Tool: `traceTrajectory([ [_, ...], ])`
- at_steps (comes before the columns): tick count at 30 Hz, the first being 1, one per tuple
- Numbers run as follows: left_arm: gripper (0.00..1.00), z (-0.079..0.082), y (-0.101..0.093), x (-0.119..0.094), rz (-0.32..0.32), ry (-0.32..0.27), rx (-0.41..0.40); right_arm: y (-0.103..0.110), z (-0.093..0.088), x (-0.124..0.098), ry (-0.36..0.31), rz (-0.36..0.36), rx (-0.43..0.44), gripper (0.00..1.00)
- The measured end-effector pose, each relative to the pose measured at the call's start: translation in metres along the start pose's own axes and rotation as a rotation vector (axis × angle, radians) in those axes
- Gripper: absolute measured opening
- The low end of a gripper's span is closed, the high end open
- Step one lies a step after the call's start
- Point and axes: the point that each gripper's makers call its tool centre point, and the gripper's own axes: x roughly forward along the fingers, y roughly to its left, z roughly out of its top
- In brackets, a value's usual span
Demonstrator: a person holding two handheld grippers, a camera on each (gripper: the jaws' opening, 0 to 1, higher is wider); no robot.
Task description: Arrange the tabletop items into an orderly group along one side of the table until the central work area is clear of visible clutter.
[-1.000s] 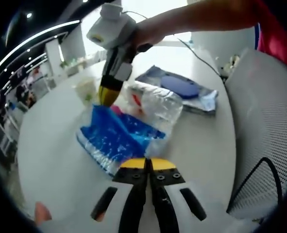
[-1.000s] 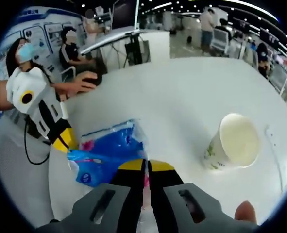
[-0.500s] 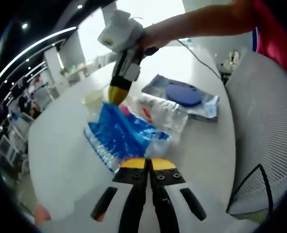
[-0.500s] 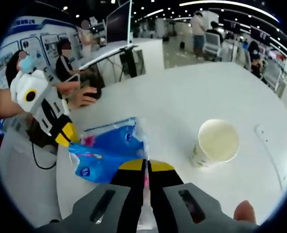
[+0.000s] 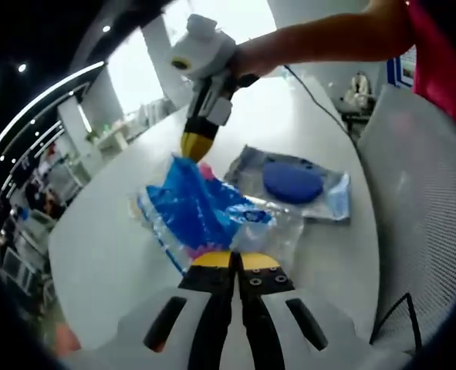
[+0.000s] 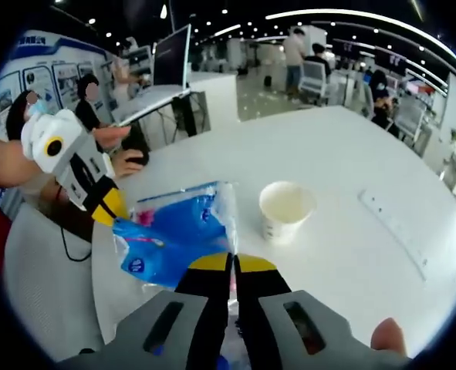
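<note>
A blue-and-clear plastic packet (image 5: 199, 212) hangs stretched between my two grippers above the white round table (image 5: 96, 247). My left gripper (image 5: 234, 259) is shut on its near clear edge. My right gripper (image 5: 195, 146) comes in from the top, shut on the packet's far blue end. In the right gripper view the same packet (image 6: 173, 237) runs from my right gripper (image 6: 232, 263) to my left gripper (image 6: 113, 208) at the left. A clear bag with a round blue item (image 5: 293, 181) lies on the table beside the packet. A white paper cup (image 6: 286, 210) stands upright just past the packet.
A white mesh chair (image 5: 424, 200) stands against the table's edge on the right of the left gripper view. A long white power strip (image 6: 393, 230) lies on the table to the right of the cup. Desks, a monitor (image 6: 172, 55) and seated people are beyond the table.
Both grippers have kept their hold and risen with the packet, which now hangs more stretched between them. The cup and table look farther off in the right gripper view.
</note>
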Motion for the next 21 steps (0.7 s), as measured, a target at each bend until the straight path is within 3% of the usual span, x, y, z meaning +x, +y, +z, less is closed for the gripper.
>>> traceTrajectory([
  [10, 0.0, 0.049, -0.001, 0.028, -0.054, -0.025, 0.086, -0.025, -0.021, -0.06, -0.043, -0.098, 0.069, 0.03],
  [21, 0.0, 0.101, -0.014, 0.054, -0.107, -0.052, 0.177, -0.045, -0.046, -0.121, -0.081, -0.187, 0.115, 0.02],
])
